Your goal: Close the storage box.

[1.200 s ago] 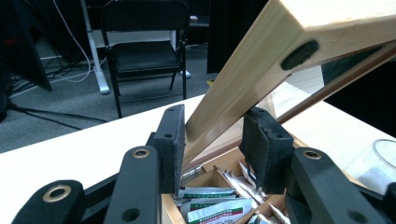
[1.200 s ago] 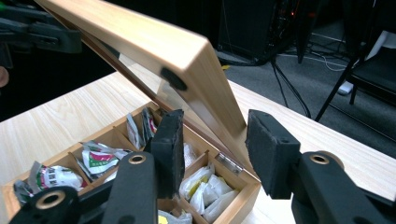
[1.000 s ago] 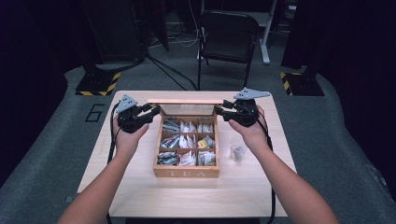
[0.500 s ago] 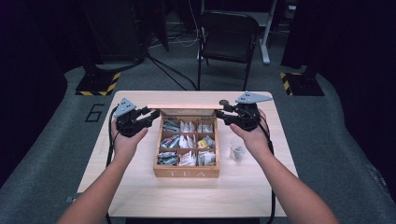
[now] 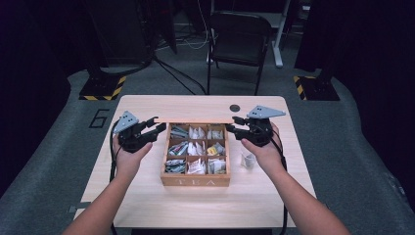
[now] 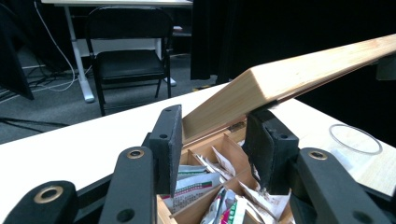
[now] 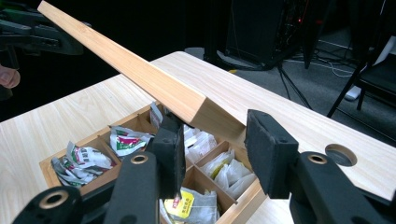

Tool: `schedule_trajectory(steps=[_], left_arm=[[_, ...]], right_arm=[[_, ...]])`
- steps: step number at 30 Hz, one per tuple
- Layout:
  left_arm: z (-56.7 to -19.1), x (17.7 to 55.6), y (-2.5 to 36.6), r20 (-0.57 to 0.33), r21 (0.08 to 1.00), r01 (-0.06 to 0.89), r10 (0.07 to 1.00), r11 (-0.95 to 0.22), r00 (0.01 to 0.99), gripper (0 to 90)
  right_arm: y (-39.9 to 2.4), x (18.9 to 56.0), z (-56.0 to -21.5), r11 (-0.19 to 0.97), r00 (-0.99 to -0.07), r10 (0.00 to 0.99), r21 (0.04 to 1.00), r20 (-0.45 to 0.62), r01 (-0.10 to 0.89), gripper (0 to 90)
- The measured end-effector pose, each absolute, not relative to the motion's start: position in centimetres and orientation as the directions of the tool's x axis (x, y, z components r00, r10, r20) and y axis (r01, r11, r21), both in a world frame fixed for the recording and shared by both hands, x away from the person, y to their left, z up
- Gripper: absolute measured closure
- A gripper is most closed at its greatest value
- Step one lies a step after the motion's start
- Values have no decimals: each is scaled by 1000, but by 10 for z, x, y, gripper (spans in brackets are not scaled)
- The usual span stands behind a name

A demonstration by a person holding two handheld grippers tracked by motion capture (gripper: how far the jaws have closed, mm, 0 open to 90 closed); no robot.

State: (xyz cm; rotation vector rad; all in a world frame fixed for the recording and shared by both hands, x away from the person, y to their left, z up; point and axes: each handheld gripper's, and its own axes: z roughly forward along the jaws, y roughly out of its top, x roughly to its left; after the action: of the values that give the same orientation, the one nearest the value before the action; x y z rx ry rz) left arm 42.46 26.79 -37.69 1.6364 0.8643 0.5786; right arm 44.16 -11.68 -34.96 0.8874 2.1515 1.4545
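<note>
A wooden tea box (image 5: 195,182) sits mid-table, its compartments full of tea bags (image 5: 195,149). Its hinged wooden lid (image 5: 195,121) is raised at a slant over the back of the box. My left gripper (image 5: 159,125) holds the lid's left end and my right gripper (image 5: 234,125) its right end. In the left gripper view the lid (image 6: 303,74) runs off to the upper right, its end clamped in my left gripper (image 6: 212,135). The right gripper view has the lid (image 7: 140,74) stretching to the upper left, its near end pinched by my right gripper (image 7: 212,135).
A small pale packet (image 5: 248,159) lies on the table right of the box. A round cable hole (image 5: 235,107) is in the tabletop behind the lid. A black chair (image 5: 237,36) stands beyond the far edge. Dark curtains surround the table.
Both hands have come slightly toward me and down with the lid's ends in the grippers. The lid has swung lower over the box.
</note>
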Motion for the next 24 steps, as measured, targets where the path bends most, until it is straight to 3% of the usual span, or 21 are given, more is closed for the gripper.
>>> schedule_trajectory(steps=[24], left_arm=[[-403,392,271,-41,968,217,773,-126,632,571]], right_arm=[[-119,416,-381,271,-737,676,925,14,267,549]])
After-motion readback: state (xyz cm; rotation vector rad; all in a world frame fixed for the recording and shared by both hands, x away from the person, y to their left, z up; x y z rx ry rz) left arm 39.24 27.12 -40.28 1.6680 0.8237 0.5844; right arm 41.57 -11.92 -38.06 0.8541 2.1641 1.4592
